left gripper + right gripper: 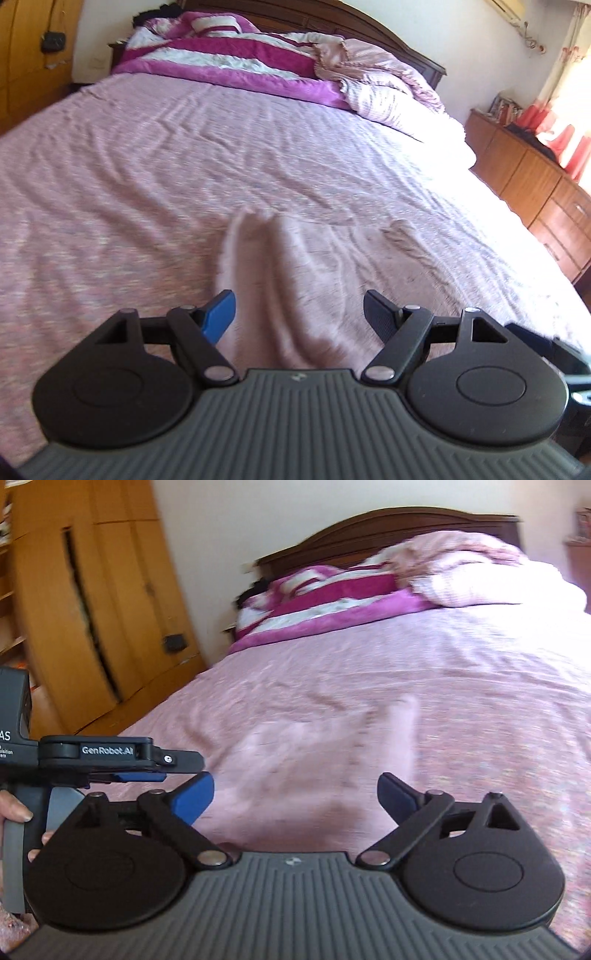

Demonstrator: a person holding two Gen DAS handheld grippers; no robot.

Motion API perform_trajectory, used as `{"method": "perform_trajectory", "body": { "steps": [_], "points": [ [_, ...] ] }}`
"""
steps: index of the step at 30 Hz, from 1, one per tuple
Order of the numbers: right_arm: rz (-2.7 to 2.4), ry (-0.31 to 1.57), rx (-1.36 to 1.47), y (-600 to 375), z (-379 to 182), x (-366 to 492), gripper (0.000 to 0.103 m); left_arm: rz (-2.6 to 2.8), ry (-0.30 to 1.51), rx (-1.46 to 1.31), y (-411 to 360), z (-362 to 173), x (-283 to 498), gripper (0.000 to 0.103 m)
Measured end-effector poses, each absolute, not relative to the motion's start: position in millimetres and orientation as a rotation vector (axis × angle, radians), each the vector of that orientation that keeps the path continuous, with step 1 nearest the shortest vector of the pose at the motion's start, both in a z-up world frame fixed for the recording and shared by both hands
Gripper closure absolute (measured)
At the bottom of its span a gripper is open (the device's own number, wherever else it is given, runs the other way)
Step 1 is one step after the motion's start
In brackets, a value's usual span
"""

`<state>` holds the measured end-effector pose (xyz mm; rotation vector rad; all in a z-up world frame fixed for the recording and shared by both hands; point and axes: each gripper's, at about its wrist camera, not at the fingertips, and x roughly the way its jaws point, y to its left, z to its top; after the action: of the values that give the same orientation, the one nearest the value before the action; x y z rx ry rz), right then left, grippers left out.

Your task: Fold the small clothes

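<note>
A small pale pink garment (pixel 273 280) lies on the pink bedsheet (pixel 147 177), bunched into a raised fold that runs away from me. My left gripper (pixel 299 314) stands open over its near end; the fold passes close by the left blue pad (pixel 221 314) but neither pad presses on it. In the right wrist view the same garment (pixel 325 746) looks blurred and spreads ahead of my right gripper (pixel 295 794), which is wide open with only cloth below it. The left gripper (pixel 110 757) shows side-on at that view's left edge, held by a hand (pixel 14 814).
A magenta and white quilt (pixel 229 55) and pink pillows (pixel 373 74) are heaped at the dark wooden headboard (pixel 369 528). A yellow wooden wardrobe (pixel 92 609) stands left of the bed. A brown dresser (pixel 535 184) stands to the right.
</note>
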<state>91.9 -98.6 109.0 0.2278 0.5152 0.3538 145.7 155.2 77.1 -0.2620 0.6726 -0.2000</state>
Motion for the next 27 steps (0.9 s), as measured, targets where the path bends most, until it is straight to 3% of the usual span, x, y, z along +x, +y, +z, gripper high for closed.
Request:
{"method": "perform_trajectory", "body": {
  "steps": [4,10,12,14,23,27],
  "points": [
    [0.29,0.543,0.261,-117,96,97,0.001,-0.209,0.699,-0.267,140,62,165,0.027],
    [0.253,0.576,0.319,-129,73,107,0.0,-0.181,0.724,-0.299,135,39,174,0.038],
    [0.25,0.586,0.334,-131,66,111,0.0,-0.214,0.703,-0.322,137,39,172,0.067],
    [0.254,0.591,0.349,-130,61,116,0.0,-0.222,0.687,-0.35,138,40,172,0.079],
    [0.361,0.571,0.4,-106,69,125,0.0,-0.218,0.543,-0.306,154,94,162,0.084],
    [0.415,0.548,0.343,-88,77,121,0.0,-0.151,0.574,-0.258,170,86,161,0.084]
  ]
}}
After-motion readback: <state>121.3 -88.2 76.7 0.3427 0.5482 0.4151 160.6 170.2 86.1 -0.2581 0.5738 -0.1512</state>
